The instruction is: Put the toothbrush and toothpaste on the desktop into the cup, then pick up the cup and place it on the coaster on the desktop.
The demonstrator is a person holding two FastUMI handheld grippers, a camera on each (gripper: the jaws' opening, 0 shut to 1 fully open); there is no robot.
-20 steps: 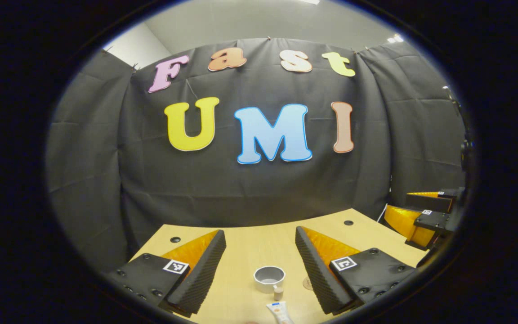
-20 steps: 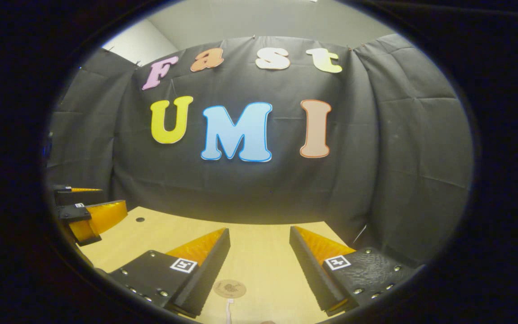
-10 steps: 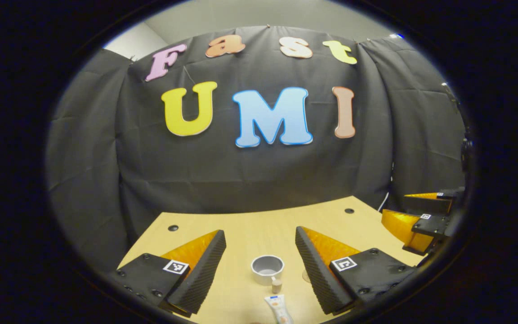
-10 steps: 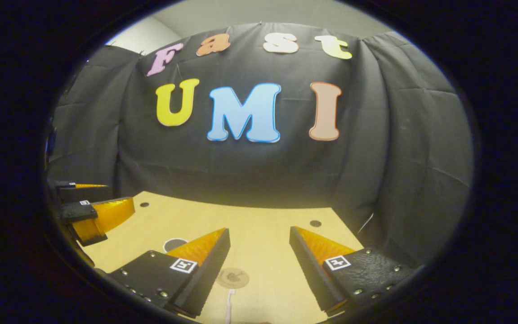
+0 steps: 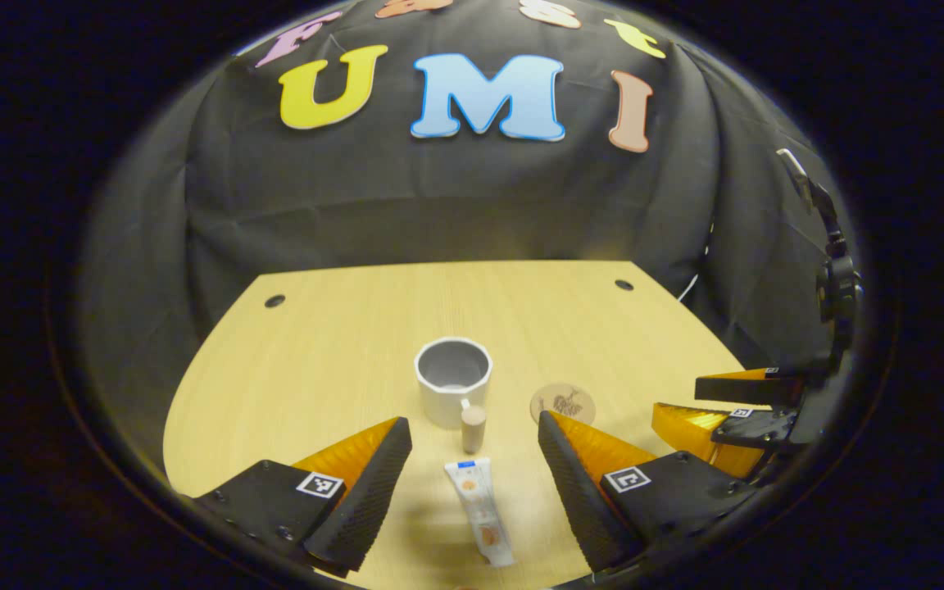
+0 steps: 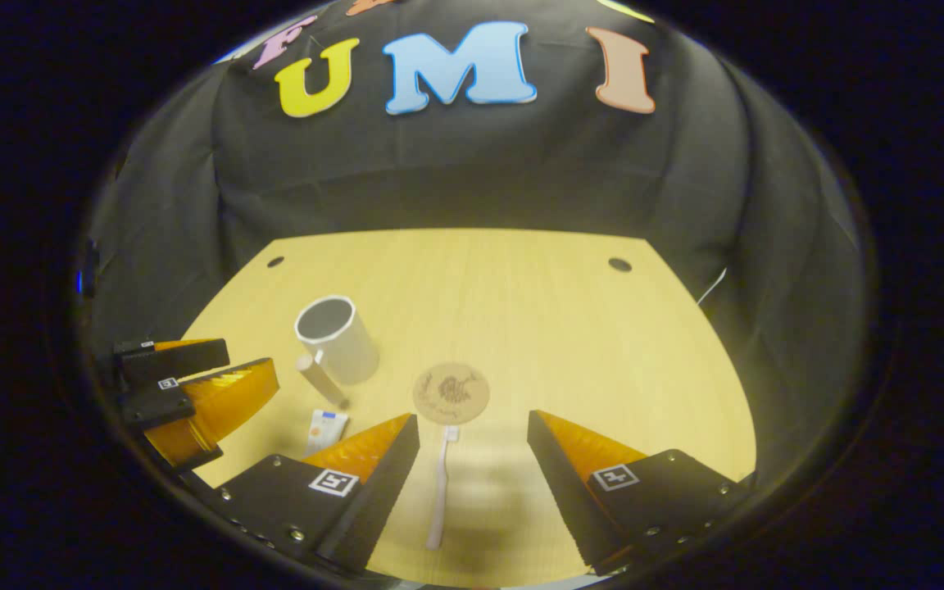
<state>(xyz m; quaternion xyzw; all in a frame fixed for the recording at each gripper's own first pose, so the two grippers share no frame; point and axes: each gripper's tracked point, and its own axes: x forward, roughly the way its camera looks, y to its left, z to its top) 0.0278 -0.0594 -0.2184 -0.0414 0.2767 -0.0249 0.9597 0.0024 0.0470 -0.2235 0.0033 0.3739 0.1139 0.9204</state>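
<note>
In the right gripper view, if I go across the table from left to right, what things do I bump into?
Other tool → cup → coaster. The toothpaste and toothbrush sit nearer, under those, so I left them out.

Both views tipped down since before, toothbrush (image 6: 439,492) and more desktop (image 5: 341,344) revealed

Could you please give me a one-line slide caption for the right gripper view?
Open right gripper above the toothbrush, near the coaster and cup.
</note>
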